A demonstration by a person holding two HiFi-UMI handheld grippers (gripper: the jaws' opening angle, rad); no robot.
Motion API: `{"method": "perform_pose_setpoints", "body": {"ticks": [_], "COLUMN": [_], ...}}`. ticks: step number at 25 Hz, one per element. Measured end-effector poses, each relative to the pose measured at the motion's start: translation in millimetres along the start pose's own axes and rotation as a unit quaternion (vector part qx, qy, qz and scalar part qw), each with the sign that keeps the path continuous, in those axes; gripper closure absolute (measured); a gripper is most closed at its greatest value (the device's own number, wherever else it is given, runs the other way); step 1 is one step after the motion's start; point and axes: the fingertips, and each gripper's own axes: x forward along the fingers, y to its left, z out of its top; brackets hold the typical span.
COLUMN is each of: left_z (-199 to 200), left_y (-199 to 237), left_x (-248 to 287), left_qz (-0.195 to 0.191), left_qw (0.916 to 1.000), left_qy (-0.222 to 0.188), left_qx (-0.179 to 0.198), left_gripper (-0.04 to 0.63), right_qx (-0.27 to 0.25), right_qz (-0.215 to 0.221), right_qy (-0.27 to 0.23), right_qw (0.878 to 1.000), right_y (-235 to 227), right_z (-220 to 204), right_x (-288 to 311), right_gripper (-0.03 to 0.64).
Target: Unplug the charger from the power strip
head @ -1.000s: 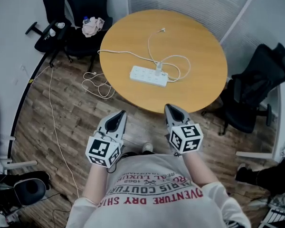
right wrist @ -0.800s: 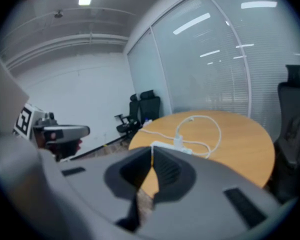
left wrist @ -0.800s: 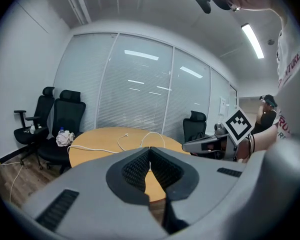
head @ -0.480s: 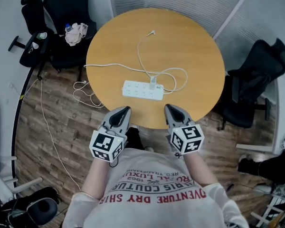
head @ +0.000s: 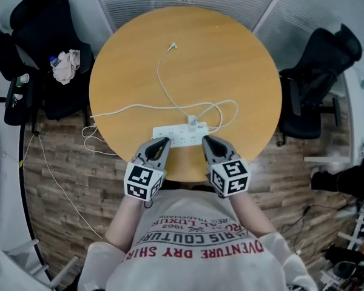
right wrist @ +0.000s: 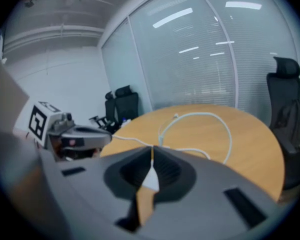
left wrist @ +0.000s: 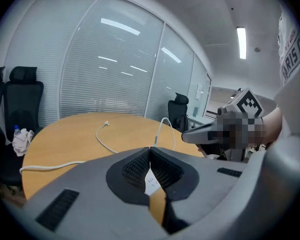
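Observation:
A white power strip (head: pixel 181 136) lies near the front edge of the round wooden table (head: pixel 127 53). A small white charger (head: pixel 194 123) is plugged into it, and its thin white cable (head: pixel 164 83) loops across the tabletop. My left gripper (head: pixel 164 141) is shut and empty, with its tip at the strip's left part. My right gripper (head: pixel 205 139) is also shut and empty, by the strip's right end just below the charger. In the left gripper view the jaws (left wrist: pixel 150 148) meet over the table. The right gripper view shows its jaws (right wrist: pixel 152 148) closed in front of the cable loop (right wrist: pixel 225 129).
Black office chairs stand left (head: pixel 42 35) and right (head: pixel 315 59) of the table. A cloth and a bottle (head: pixel 65 65) lie on the left chair. The strip's cord (head: pixel 94 144) drops off the table's left edge to the wooden floor. Glass walls with blinds stand behind.
Both grippers have moved forward from above the floor to the table's near edge, and their tips are now at the power strip. The table has come closer below me.

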Motion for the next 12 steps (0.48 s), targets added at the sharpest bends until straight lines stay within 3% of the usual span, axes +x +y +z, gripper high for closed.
{"method": "perform_pose_setpoints", "body": {"ticks": [5,8,9,11,12], "left_z": [-33,-49,-55,-66,-71], "left_y": [11,15,16,18,18], "left_x": [35,54,60,72,77], "left_qz": [-0.051,-0.070,-0.075,-0.084,-0.087], "left_qw": [0.9963,0.9929,0.9918,0.9890,0.9874], "left_qy": [0.056,0.085,0.095,0.115,0.124], "left_qx": [0.041,0.044,0.042,0.042,0.046], "left_gripper": [0.561,0.561,0.561,0.561,0.561], "right_qx": [0.013,0.019,0.017,0.016,0.019], "right_qz": [-0.037,-0.046,-0.046,-0.044,-0.046], "right_qy": [0.044,0.083,0.096,0.121,0.132], "right_qw": [0.998,0.995,0.994,0.992,0.990], "right_y": [-11,-15,-15,-14,-13], "right_z": [-23,-39,-43,-50,-53], "right_x": [28,42,47,59,64], "right_gripper": [0.586,0.584,0.566,0.451,0.446]}}
